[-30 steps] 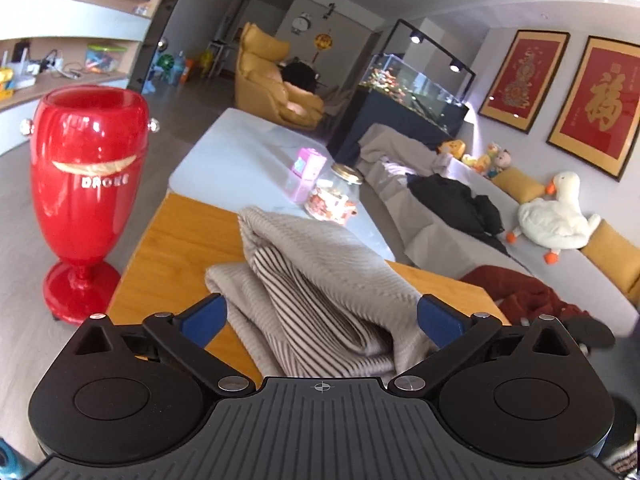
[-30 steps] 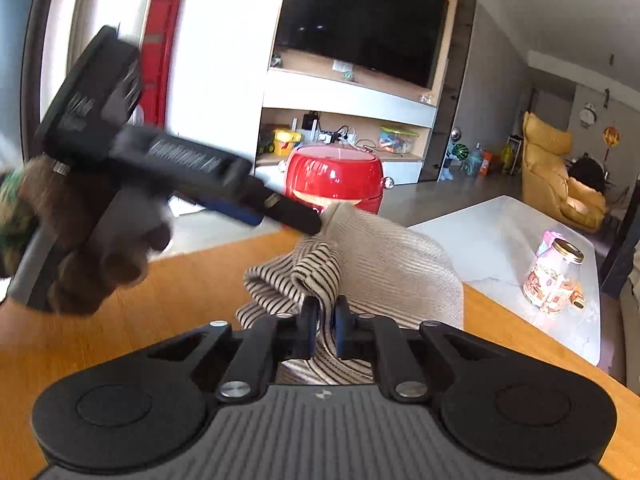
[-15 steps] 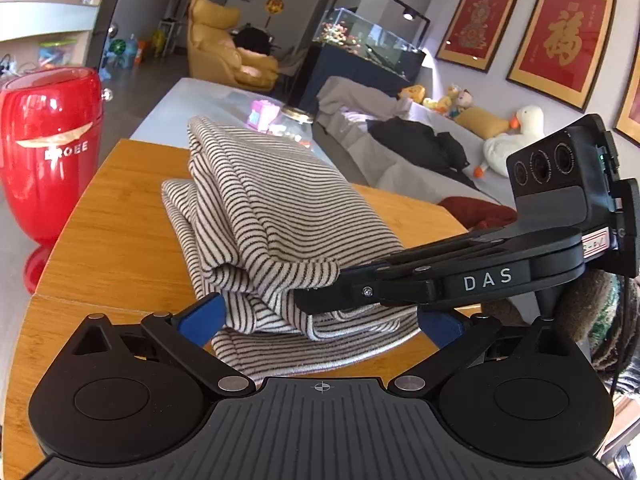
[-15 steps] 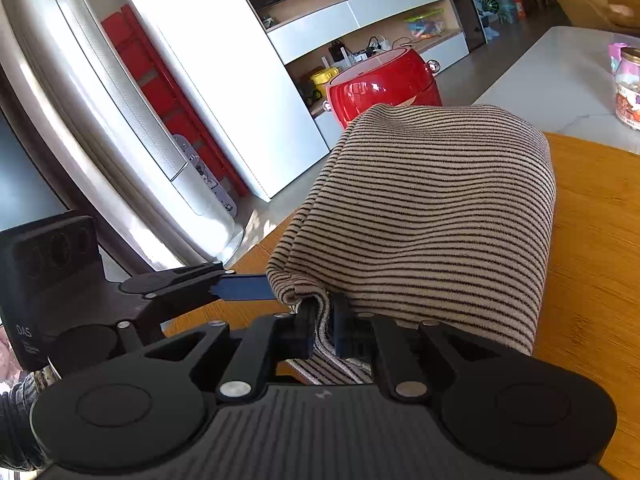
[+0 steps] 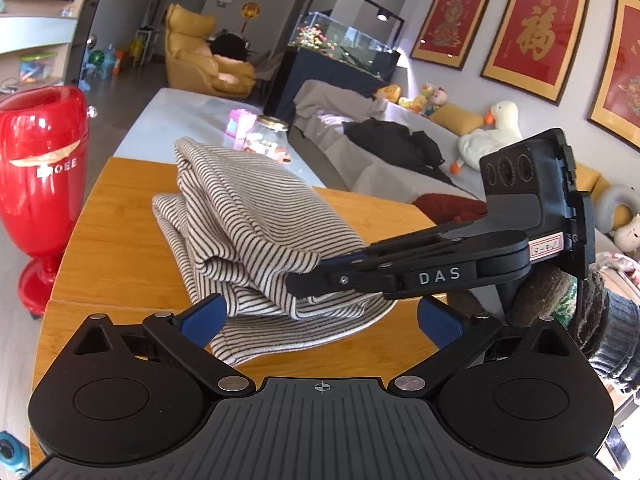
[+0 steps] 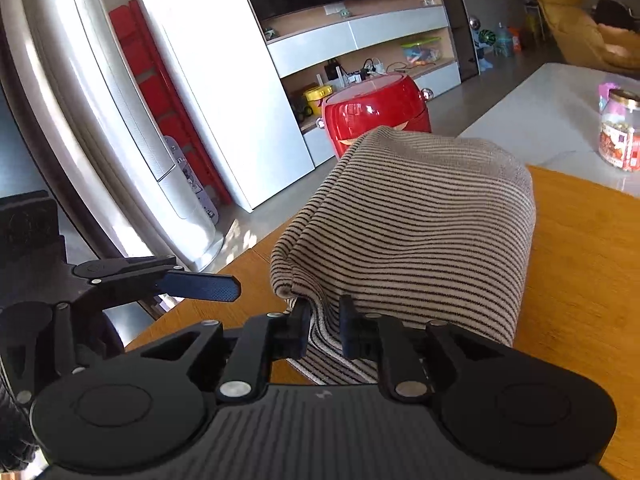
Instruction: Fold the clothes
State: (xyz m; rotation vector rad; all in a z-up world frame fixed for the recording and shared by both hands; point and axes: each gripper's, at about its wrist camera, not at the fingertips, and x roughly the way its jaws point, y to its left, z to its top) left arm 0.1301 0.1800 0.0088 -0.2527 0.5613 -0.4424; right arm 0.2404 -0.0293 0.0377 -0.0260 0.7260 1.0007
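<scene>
Right now the striped garment (image 5: pixel 256 236) lies folded in a thick bundle on the wooden table (image 5: pixel 112 240), with its loose lower hem spread flat toward the near edge. Seen from the left wrist, the left gripper (image 5: pixel 320 316) has its blue-padded fingers (image 5: pixel 200 318) spread wide on either side of that hem, not pressing on the cloth. From the right side of this view the right gripper (image 5: pixel 304 280) reaches in level, its tip at the folded edge of the garment. Its own camera shows the right gripper (image 6: pixel 325 330) with its jaws just having been opening: a narrow gap stands between the black pads, the striped hem (image 6: pixel 328 344) runs through that gap, and the pads no longer pinch it. Beyond the table's far side stands a red vase (image 5: pixel 42 184), and a glass jar (image 6: pixel 620 136) sits on the pale low table (image 6: pixel 552 120) behind
</scene>
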